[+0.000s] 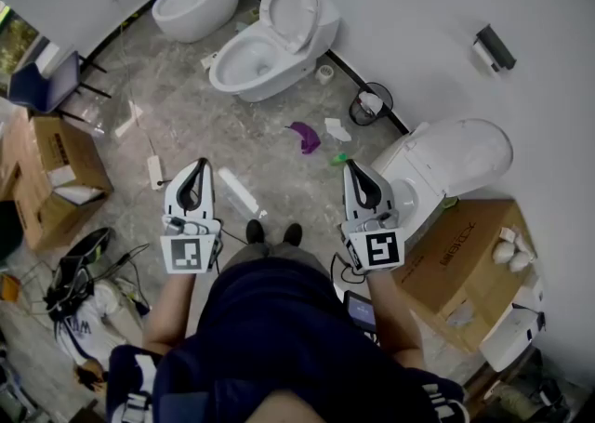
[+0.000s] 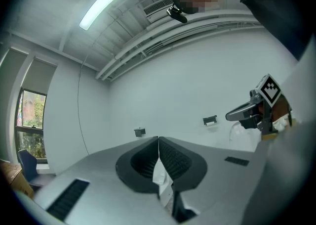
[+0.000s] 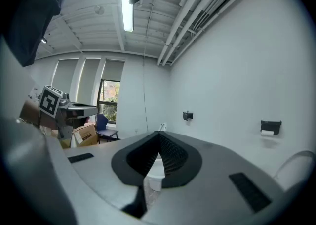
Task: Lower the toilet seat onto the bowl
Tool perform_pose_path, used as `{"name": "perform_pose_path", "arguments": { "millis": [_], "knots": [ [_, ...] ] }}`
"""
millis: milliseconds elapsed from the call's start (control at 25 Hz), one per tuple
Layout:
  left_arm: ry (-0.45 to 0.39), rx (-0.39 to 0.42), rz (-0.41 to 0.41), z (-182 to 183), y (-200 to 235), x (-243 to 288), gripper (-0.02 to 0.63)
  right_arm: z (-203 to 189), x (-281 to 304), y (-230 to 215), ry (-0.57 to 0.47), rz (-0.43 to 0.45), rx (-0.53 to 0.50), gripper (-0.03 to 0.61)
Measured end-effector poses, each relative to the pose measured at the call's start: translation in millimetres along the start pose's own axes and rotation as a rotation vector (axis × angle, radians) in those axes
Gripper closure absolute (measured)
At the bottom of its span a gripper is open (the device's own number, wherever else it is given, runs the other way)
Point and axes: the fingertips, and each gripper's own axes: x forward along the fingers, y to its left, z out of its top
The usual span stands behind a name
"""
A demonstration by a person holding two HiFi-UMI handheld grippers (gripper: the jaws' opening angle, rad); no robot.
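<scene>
My left gripper (image 1: 198, 170) and right gripper (image 1: 353, 170) both have their jaws pressed together on nothing. The white oval toilet seat (image 1: 290, 5) stands raised by the wall above its white ceramic bowl (image 1: 244, 63), well ahead of me. I cannot read the print on the brown cardboard box (image 1: 456, 254); it is too small. The grey marbled floor (image 1: 191, 110) between is mostly open, with a purple scrap (image 1: 305, 136) on it.

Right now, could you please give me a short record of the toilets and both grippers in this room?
middle toilet: seat raised, bowl open
far toilet: in the corner, lid up
near toilet: beside the right gripper, seat state unclear
left gripper: shut, empty, held over the floor
right gripper: shut, empty
floor items: purple scrap, bin
task: not yet started, neither gripper touches the seat
</scene>
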Motion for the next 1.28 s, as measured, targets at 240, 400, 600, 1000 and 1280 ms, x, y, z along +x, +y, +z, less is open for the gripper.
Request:
{"name": "perform_pose_path", "arguments": {
  "millis": [240,400,600,1000,1280],
  "knots": [
    [-0.014,0.004,-0.007,2,-7,4,0.589,-3,-3,-5,0.001,-0.002,-0.006,0.558],
    [-0.014,0.003,-0.011,0,-11,5,0.589,-6,-4,-7,0.004,-0.005,-0.005,0.558],
    [-0.016,0.003,-0.022,0,-14,7,0.587,-9,-7,-7,0.015,0.004,-0.013,0.558],
    [-0.032,-0.005,-0.049,4,-24,15,0.455,-12,-17,-10,0.026,0.024,-0.014,0.558],
    [-0.026,-0.006,-0.089,4,-32,28,0.306,-19,-20,-17,0.051,0.034,-0.007,0.558]
  ]
}}
